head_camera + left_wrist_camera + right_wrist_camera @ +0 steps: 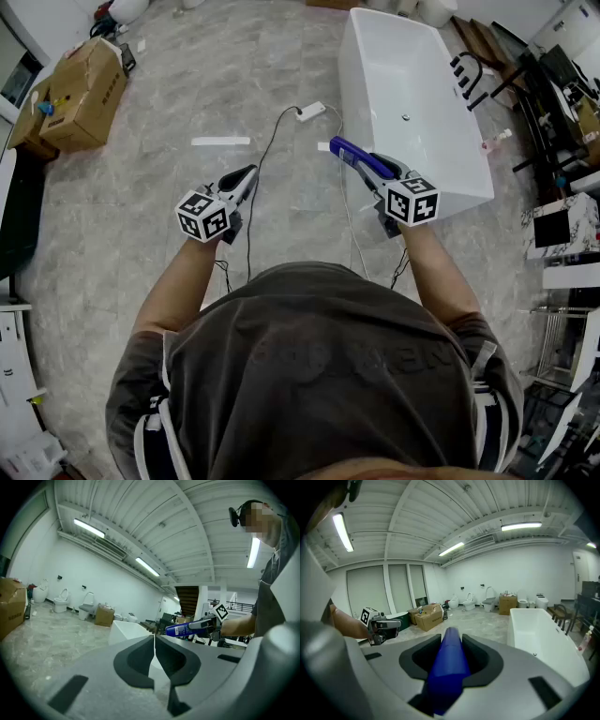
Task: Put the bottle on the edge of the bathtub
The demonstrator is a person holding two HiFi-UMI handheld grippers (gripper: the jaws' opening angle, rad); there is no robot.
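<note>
My right gripper is shut on a blue bottle, which sticks out forward beyond the jaws, beside the near left corner of the white bathtub. In the right gripper view the blue bottle lies between the jaws and the bathtub stands to the right. My left gripper is shut with nothing in it, held over the floor left of the tub. From the left gripper view, the bottle and the bathtub show ahead.
A cardboard box sits at the far left. A power strip with cable lies on the floor beside the tub. Black racks and furniture crowd the right side. Toilets and boxes line the far wall.
</note>
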